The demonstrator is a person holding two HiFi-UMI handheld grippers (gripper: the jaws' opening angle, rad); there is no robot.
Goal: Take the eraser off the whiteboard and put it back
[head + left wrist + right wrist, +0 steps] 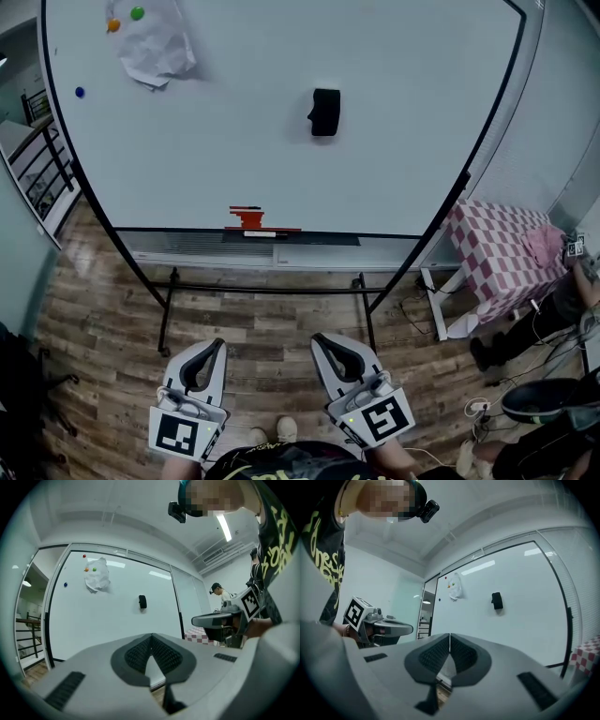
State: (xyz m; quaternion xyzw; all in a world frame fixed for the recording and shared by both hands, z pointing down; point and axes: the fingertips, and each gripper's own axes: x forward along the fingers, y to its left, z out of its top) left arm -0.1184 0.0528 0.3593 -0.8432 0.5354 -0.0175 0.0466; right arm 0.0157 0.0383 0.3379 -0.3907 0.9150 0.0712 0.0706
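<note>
Eraser (325, 112), black, sticks to the whiteboard (281, 169) a little right of its middle, well apart from both our tools. We hold the left gripper (217, 344) and the right gripper (324, 339) side by side near us, above the wooden floor (94, 319), both aimed at the board. Each has its jaws clenched tip to tip with nothing between them. Far left on the board, a crumpled paper (155, 47) hangs beside coloured magnets (138, 13).

Wood-plank floor (281, 323), pink checked tablecloth (492, 248) at right, black railing (42, 169) at left, ceiling strip light (224, 527).
</note>
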